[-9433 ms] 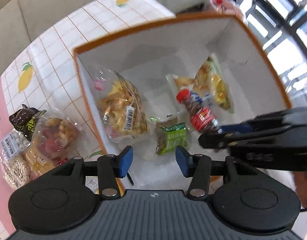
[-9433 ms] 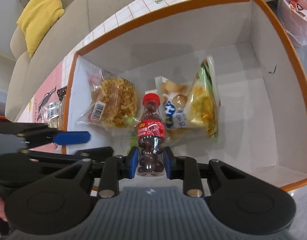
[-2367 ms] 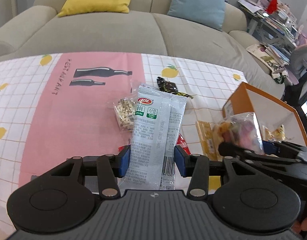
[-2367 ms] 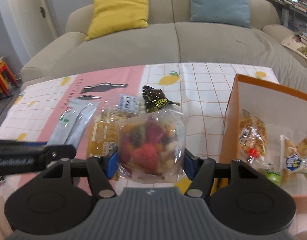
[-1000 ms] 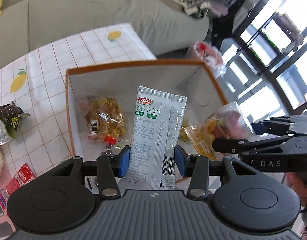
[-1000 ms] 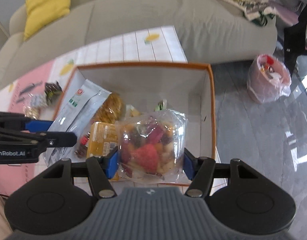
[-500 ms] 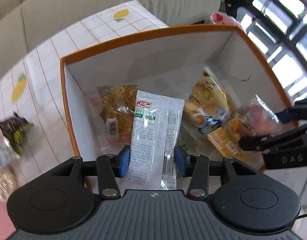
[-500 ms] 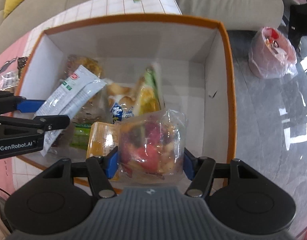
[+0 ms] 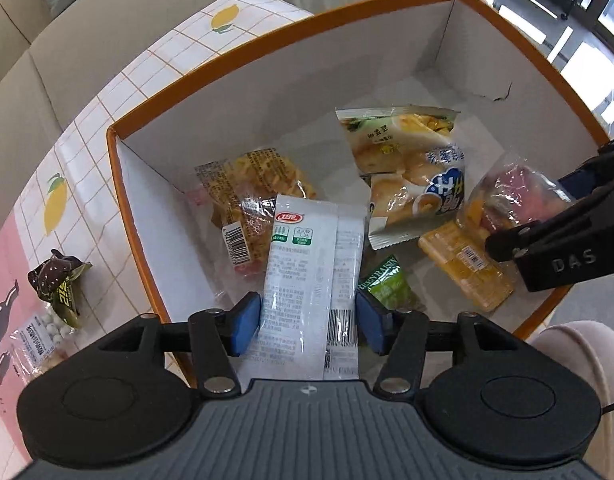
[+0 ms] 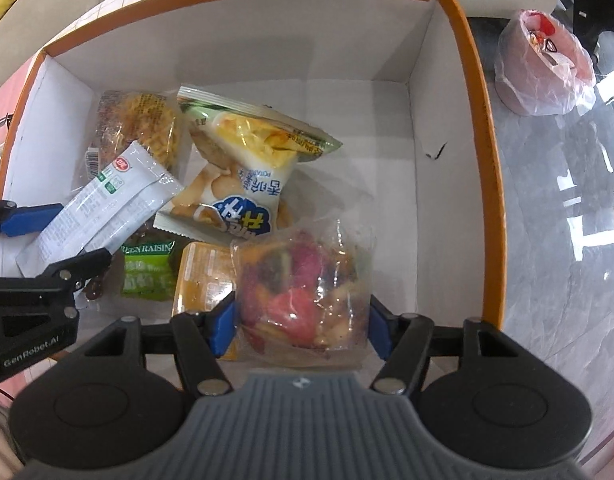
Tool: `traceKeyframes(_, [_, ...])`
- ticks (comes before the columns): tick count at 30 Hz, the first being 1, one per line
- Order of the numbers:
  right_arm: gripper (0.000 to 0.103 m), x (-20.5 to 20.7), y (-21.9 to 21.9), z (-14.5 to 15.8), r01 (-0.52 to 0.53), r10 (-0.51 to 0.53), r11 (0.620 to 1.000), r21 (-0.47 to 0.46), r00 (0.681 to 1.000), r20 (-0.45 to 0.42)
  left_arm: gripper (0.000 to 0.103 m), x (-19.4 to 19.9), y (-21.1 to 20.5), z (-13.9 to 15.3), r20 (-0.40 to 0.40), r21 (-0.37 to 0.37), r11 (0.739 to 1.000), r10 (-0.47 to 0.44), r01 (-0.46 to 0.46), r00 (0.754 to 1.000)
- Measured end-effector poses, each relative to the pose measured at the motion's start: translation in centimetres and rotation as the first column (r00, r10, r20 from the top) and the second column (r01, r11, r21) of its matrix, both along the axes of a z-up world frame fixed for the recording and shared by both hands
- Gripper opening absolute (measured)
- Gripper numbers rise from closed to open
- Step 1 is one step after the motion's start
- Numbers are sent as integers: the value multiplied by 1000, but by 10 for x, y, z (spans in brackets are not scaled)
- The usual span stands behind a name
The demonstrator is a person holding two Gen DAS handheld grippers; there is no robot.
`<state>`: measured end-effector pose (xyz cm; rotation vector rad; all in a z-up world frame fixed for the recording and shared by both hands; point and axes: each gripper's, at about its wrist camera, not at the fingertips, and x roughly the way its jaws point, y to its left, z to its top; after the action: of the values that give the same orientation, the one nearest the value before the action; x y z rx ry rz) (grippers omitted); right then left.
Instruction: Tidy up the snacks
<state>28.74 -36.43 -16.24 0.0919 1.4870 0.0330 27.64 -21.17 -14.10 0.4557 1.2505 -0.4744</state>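
An orange-rimmed white box (image 9: 267, 48) (image 10: 479, 120) lies below both grippers. My left gripper (image 9: 309, 320) (image 10: 81, 236) points down into its left side. A white and green packet (image 9: 311, 264) (image 10: 107, 200) hangs between its jaws, which are opening; the blue pads no longer squeeze it. My right gripper (image 10: 303, 328) (image 9: 535, 208) is over the box's near right part, shut on a clear bag of mixed dried fruit (image 10: 303, 280) (image 9: 507, 196), its jaws starting to open. A yellow pack (image 10: 203, 280) (image 9: 463, 264) sits against that bag; whether it is gripped I cannot tell.
Inside the box lie a noodle snack bag (image 9: 251, 188), a potato chip bag (image 9: 407, 160) and a green raisin pack (image 9: 387, 284). A dark packet (image 9: 61, 284) and a small white one (image 9: 43, 332) remain on the tablecloth. A pink bag (image 10: 543, 40) stands on the floor.
Both grippers have come down closer over the box. The left jaws have spread apart, and the white packet now sits flat and a little lower between them. The fruit bag stays in the right jaws.
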Motion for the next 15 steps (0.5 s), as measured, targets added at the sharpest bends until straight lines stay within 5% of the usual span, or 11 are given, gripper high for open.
traceKeyframes(3, [66,-2,3,2,-14,14,1000,-13,1000,6,76,0,3,6,16,-15,1000,-5,5,1000])
traceKeyframes(9, [69,-5,7,9,-21,22,999,-33,1000,12,77,-2,9,20,30,-41,999,2,0,1000])
traceKeyframes(12, [82,-7,11,18,-23,26,998,-55,999,43,77,-5,14,30,46,-63,998,6,-3,999])
traceKeyframes(15, [82,-9,13,28,-26,30,997,-69,998,61,77,-8,20,41,61,-80,997,14,-9,998])
